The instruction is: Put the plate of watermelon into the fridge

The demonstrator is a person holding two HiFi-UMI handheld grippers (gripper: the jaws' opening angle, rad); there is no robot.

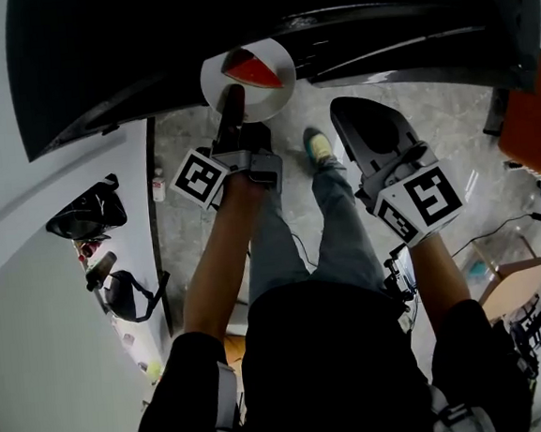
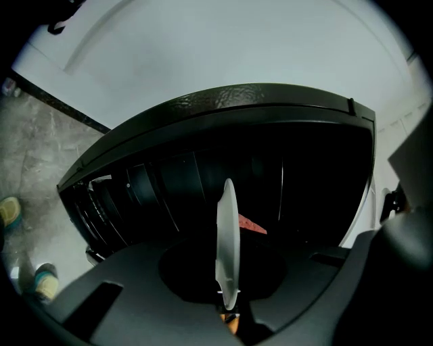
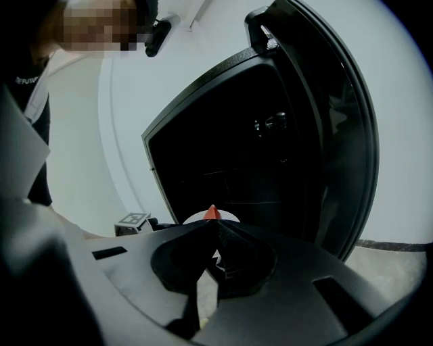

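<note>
Grip: our left claw [image 2: 229, 307] is clenched on the near rim of the plate [image 2: 226, 236], which juts straight ahead of it, edge-on.
Fruit: the watermelon slice [image 1: 253, 71] lies on the plate's far half, beyond that claw's tips, at the mouth of the fridge [image 1: 97, 56].
Right claw [image 3: 215, 226]: closed on nothing, beside the left one.
Risk: we judge that a one-edge pinch lets the plate sag or twist, so the slice could slide off. The far rim could also knock the fridge frame.
Views: the head view shows us the plate's whole face. The left gripper view shows only its edge, plus the dark interior ahead. The right gripper view adds the open door [image 3: 352, 155].
</note>
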